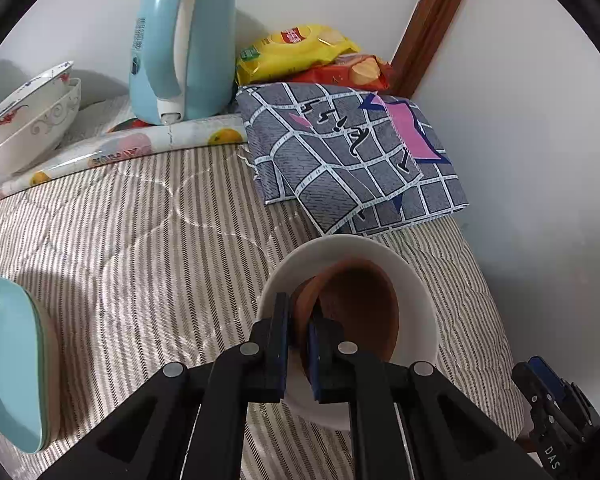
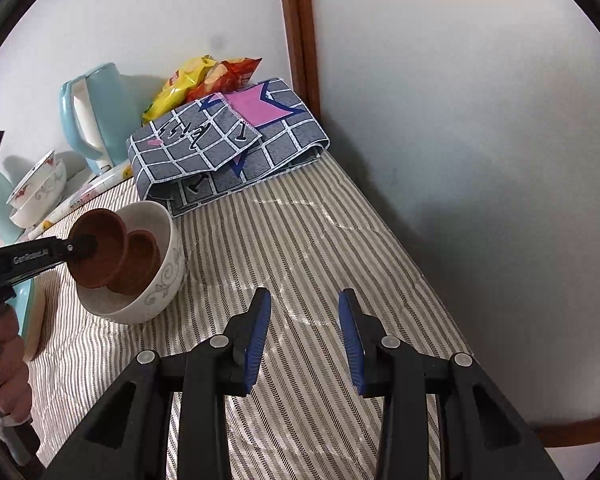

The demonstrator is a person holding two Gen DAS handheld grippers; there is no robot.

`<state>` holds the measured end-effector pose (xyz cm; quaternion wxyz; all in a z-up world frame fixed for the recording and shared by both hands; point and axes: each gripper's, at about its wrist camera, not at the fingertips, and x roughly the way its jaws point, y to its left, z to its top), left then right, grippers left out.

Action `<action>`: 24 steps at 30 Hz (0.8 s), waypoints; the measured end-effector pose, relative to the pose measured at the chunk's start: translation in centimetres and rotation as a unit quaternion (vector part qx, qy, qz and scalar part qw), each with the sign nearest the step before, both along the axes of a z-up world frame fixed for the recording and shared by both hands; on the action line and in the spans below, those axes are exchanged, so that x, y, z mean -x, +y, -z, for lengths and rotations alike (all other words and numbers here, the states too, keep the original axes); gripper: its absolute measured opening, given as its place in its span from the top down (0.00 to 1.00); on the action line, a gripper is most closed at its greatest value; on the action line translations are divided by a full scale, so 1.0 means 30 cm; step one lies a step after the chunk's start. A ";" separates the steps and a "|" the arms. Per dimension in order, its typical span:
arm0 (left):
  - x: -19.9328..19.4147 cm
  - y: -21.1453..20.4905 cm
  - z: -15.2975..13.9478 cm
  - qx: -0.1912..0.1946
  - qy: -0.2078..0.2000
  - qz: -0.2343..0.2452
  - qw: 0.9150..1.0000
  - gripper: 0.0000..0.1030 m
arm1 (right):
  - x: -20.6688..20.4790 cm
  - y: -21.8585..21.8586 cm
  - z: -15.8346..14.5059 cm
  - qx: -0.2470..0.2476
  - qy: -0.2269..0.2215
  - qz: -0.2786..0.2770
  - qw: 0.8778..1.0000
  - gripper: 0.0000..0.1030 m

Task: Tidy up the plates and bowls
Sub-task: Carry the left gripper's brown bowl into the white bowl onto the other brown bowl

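My left gripper is shut on the near rim of a brown bowl, which sits tilted inside a white bowl with grey scrollwork on the striped cloth. The right wrist view shows the same brown bowl leaning in the white bowl, with the left gripper reaching in from the left. My right gripper hangs open over bare striped cloth to the right of the bowls, with nothing between its fingers. Two stacked white patterned bowls stand at the far left. Teal plates lie at the near left.
A light blue kettle stands at the back. Beside it lie snack bags and a folded grey checked cloth. A rolled fruit-print sheet lies before the kettle. A white wall borders the right side. A person's hand holds the left gripper.
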<state>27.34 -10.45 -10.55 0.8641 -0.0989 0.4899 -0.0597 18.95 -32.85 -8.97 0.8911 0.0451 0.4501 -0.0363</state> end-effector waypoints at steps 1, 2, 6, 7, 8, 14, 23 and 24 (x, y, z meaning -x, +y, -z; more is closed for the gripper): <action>-0.004 -0.002 0.004 0.000 0.001 0.000 1.000 0.92 | -0.003 0.002 0.000 0.001 0.000 -0.003 1.000 0.66; -0.008 -0.004 0.009 0.001 0.003 0.001 1.000 0.92 | -0.008 0.005 0.000 0.003 0.000 -0.005 1.000 0.66; -0.020 -0.011 0.025 0.001 0.009 0.002 1.000 0.92 | -0.017 0.013 -0.001 0.003 -0.001 -0.008 1.000 0.66; -0.023 -0.013 0.028 0.001 0.010 0.002 1.000 0.92 | -0.019 0.014 0.000 0.001 -0.001 -0.009 1.000 0.66; -0.025 -0.015 0.030 0.000 0.010 0.003 1.000 0.92 | -0.023 0.016 0.002 -0.001 -0.001 -0.009 1.000 0.66; -0.036 -0.020 0.048 -0.001 0.016 0.004 1.000 0.92 | -0.036 0.022 0.010 -0.004 0.002 -0.011 1.000 0.66; -0.038 -0.023 0.050 -0.003 0.016 0.005 1.000 0.92 | -0.029 0.014 0.018 -0.009 0.009 -0.006 1.000 0.66; -0.037 -0.023 0.050 -0.002 0.016 0.005 1.000 0.92 | -0.028 0.014 0.018 -0.010 0.010 -0.007 1.000 0.66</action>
